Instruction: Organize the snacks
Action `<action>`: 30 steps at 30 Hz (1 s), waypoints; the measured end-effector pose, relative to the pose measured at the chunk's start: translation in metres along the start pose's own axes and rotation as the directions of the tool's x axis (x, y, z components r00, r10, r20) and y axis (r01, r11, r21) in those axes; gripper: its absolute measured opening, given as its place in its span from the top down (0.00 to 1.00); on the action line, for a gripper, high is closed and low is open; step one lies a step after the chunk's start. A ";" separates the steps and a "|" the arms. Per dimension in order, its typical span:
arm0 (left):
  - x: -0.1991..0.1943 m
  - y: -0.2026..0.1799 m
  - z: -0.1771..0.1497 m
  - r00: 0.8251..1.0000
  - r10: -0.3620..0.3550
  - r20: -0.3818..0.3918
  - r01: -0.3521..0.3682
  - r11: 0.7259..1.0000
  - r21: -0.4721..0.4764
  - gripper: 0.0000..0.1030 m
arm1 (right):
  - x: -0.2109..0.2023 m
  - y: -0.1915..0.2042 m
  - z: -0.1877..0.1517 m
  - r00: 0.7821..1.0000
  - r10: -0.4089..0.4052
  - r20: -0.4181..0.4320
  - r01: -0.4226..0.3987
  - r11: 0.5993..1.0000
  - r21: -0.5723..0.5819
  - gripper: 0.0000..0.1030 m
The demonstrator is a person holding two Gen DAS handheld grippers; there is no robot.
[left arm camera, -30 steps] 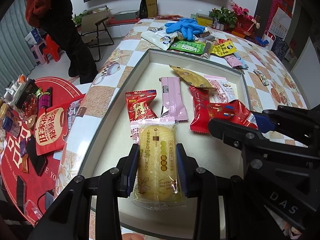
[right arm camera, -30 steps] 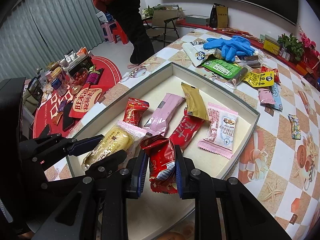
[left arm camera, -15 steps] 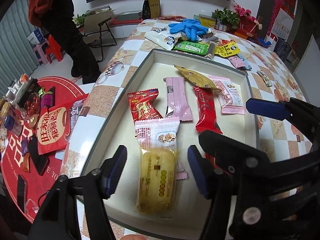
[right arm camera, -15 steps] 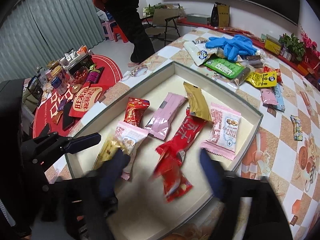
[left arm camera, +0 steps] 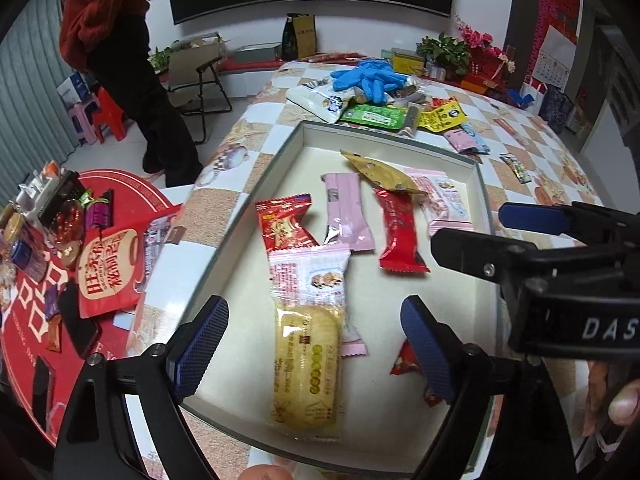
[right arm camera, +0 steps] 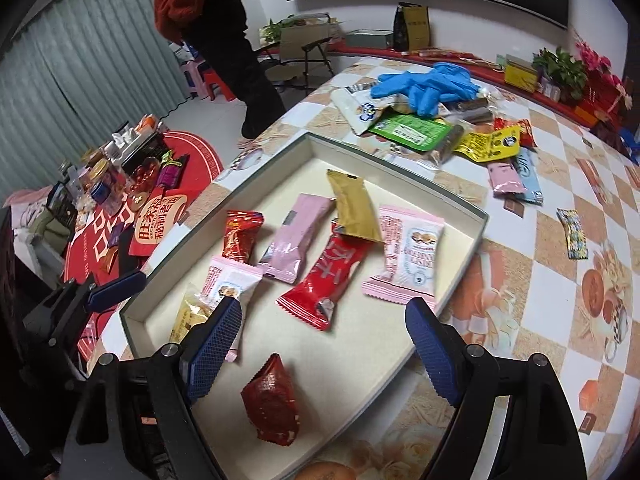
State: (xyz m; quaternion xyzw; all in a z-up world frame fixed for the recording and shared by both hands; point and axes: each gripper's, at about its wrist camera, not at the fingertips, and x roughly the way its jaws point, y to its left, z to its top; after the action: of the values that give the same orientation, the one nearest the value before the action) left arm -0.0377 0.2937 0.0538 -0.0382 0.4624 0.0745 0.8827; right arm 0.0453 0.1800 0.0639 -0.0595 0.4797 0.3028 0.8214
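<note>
A shallow cream tray (left arm camera: 384, 138) on the checked table holds several snack packets. My left gripper (left arm camera: 312, 320) hangs over its near end with its jaws opening. A yellow cake packet (left arm camera: 306, 364) lies flat between them, touched by neither pad, partly on a pink-white cookie packet (left arm camera: 310, 276). My right gripper (right arm camera: 322, 320) stands open over the tray (right arm camera: 400, 178). A dark red packet (right arm camera: 272, 404) lies loose below its fingers. Farther in the tray are a red candy packet (left arm camera: 286, 222), a pink bar (left arm camera: 346, 212), a gold packet (left arm camera: 382, 172) and a long red packet (left arm camera: 400, 232).
Beyond the tray lies a heap of snacks with blue gloves (right arm camera: 428, 84), a green packet (right arm camera: 412, 130) and a yellow one (right arm camera: 492, 146). A person in a red sweater (right arm camera: 208, 8) stands at the far left. A low red table (left arm camera: 40, 280) with goods sits left.
Both grippers went from shut to open. The left let go of the yellow cake packet and the right let go of the dark red packet. Both packets now lie in the tray.
</note>
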 end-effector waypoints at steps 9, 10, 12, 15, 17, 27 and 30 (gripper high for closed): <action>-0.009 0.002 -0.012 1.000 0.025 -0.001 -0.025 0.995 -0.096 0.12 | -0.001 -0.001 -0.002 1.000 0.012 -0.020 -0.012 1.000 -0.010 0.17; -0.007 0.003 -0.014 0.999 0.038 -0.025 -0.040 0.995 -0.092 0.12 | -0.001 -0.001 -0.003 1.000 0.010 -0.020 -0.010 1.000 -0.012 0.17; -0.001 0.002 -0.016 0.995 0.053 -0.089 -0.060 0.995 -0.085 0.12 | 0.000 -0.002 -0.003 1.000 0.008 -0.024 -0.009 1.000 -0.012 0.17; -0.001 0.005 -0.019 0.995 0.047 -0.083 -0.055 0.994 -0.098 0.12 | 0.000 -0.002 -0.003 1.000 0.010 -0.026 -0.010 1.000 -0.010 0.17; -0.004 0.005 -0.019 0.997 0.037 -0.074 -0.045 0.993 -0.109 0.12 | 0.000 -0.002 -0.004 1.000 0.012 -0.027 -0.012 1.000 -0.011 0.17; -0.008 0.003 -0.019 0.996 0.032 -0.081 -0.040 0.994 -0.104 0.12 | 0.003 0.008 -0.007 0.999 0.006 -0.044 -0.008 0.999 -0.046 0.17; -0.008 0.001 -0.019 0.996 0.032 -0.082 -0.040 0.994 -0.098 0.12 | 0.004 0.011 -0.008 0.999 0.005 -0.049 -0.007 0.998 -0.055 0.17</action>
State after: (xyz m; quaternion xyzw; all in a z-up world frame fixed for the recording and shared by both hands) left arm -0.0580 0.2917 0.0495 -0.0768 0.4940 0.1120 0.8588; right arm 0.0352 0.1874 0.0583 -0.0880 0.4912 0.3168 0.8066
